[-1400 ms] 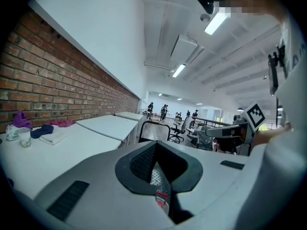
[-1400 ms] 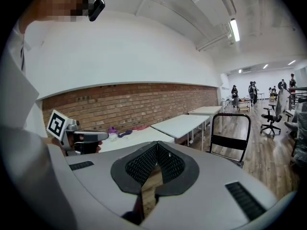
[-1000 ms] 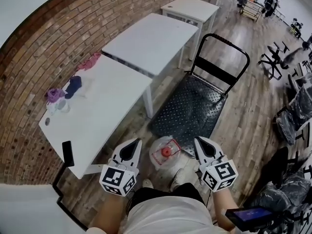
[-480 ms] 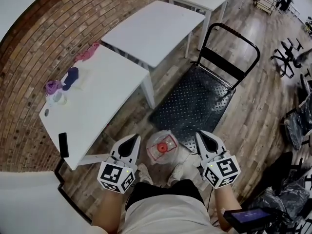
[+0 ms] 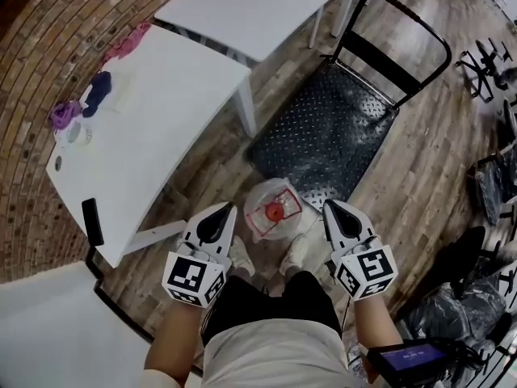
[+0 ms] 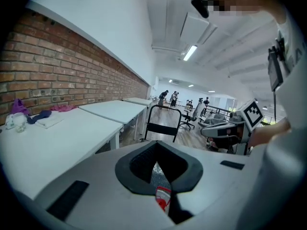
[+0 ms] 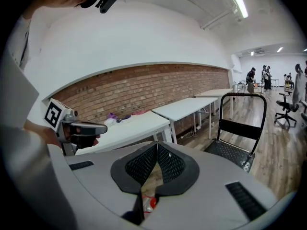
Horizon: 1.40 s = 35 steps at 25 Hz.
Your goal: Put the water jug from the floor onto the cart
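**Head view, then each gripper view: water jug on floor, both hand-held grippers closed and empty**

Head view. The water jug (image 5: 273,210) stands on the wooden floor (image 5: 420,160) at lower centre of the frame. Its red cap faces up. It sits just beside the near edge of the cart (image 5: 339,128), whose dark studded deck carries no load. The left hand-held gripper (image 5: 220,209) and the right hand-held gripper (image 5: 332,208) flank the jug, one on each side. Neither has hold of it. A white tabletop (image 5: 153,128) fills the upper left, with a black phone (image 5: 92,221) near its lower-left edge.

Left gripper view. The jaws of the left hand-held gripper (image 6: 157,150) are together at the tips, with nothing clamped between them. Part of the jug's red label (image 6: 162,198) shows through the gap behind the tips. The cart handle (image 6: 163,121) stands at centre frame.

Right gripper view. The jaws of the right hand-held gripper (image 7: 157,150) are fully together and hold nothing. The jug's red cap (image 7: 151,202) shows low in the gap behind the tips. The cart lies at right of centre.
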Available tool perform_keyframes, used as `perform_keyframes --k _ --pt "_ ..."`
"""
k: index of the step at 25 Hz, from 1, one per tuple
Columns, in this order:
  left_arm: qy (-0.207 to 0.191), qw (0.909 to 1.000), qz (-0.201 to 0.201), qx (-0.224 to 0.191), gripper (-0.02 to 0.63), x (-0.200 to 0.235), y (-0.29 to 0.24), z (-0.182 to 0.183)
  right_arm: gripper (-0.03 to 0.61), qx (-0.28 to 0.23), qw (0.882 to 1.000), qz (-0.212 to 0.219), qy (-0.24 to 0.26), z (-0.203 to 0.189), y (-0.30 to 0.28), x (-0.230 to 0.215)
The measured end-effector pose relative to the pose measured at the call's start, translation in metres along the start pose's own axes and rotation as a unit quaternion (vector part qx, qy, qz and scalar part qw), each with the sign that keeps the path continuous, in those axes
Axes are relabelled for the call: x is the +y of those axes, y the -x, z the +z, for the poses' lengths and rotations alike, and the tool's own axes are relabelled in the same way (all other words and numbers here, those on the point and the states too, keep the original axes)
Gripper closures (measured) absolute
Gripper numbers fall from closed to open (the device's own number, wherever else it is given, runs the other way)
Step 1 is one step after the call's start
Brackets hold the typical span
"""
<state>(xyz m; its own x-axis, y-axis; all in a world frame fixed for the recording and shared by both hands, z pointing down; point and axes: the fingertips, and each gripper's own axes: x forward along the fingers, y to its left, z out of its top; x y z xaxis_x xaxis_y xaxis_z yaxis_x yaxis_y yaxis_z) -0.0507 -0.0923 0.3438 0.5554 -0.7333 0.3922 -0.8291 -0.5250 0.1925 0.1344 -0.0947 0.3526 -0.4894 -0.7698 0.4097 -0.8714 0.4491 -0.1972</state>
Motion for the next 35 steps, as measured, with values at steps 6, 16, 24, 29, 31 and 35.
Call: perform_keyframes --k 6,16,24,29,31,35 --pt "0.015 0.9988 -0.023 0.039 0.615 0.011 -0.005 -0.058 0.575 0.048 0.999 0.006 0.001 -0.058 -0.039 0.015" --pt "0.033 0.9974 -0.027 0.058 0.615 0.044 -0.027 -0.125 0.542 0.105 0.994 0.022 0.012 -0.148 -0.099 0.018" --pt "0.04 0.9963 -0.029 0.07 0.615 0.054 -0.041 -0.175 0.379 0.15 0.988 0.033 0.021 -0.227 -0.134 0.026" --pt "0.054 0.9945 -0.026 0.086 0.615 0.058 -0.04 -0.201 0.292 0.175 0.984 0.016 0.04 -0.27 -0.153 0.026" --pt "0.057 0.9936 -0.025 0.094 0.615 0.062 -0.04 -0.213 0.281 0.187 0.981 0.014 0.048 -0.285 -0.16 0.029" --pt "0.067 0.9915 -0.03 0.107 0.615 0.063 -0.039 -0.239 0.256 0.201 0.977 0.014 0.067 -0.315 -0.17 0.03"
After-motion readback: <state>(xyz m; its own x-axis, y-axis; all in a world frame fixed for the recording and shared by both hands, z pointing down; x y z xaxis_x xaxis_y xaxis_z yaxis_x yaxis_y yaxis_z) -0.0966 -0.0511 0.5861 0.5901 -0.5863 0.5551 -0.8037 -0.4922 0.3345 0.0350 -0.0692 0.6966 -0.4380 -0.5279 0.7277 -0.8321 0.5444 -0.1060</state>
